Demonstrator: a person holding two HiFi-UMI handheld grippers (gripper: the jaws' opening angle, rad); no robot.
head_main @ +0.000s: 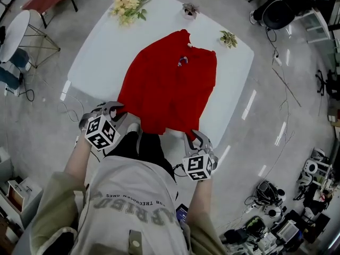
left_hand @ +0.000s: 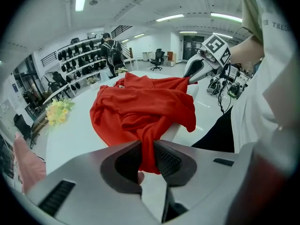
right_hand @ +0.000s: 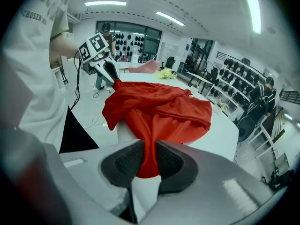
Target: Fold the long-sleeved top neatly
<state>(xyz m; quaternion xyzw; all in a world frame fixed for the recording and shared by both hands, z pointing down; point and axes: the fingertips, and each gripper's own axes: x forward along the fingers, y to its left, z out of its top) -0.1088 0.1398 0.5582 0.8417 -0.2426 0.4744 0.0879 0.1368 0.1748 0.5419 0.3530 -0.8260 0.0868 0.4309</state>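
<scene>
At the near edge of the table (head_main: 90, 57), the left gripper (left_hand: 149, 146) is clamped on one hem corner of the red top (head_main: 167, 81). The right gripper (right_hand: 147, 149) is clamped on the other corner. Each pair of pads pinches a bunched fold of cloth. The rest of the top lies rumpled on the table, collar toward the far edge. A small grey item (head_main: 183, 61) rests near the collar; what it is cannot be told.

Flowers (head_main: 126, 5) lie at the far left corner. Two small plants (head_main: 189, 9) (head_main: 228, 38) stand along the far edge, clear of the top. The table is white with rounded corners. The floor (head_main: 276, 89) is glossy grey. A chair (head_main: 26, 33) stands to the left, and gear (head_main: 276, 211) clutters the lower right. Racks (left_hand: 79, 64) of dark items line a wall, with a person (left_hand: 111, 53) beside them.
</scene>
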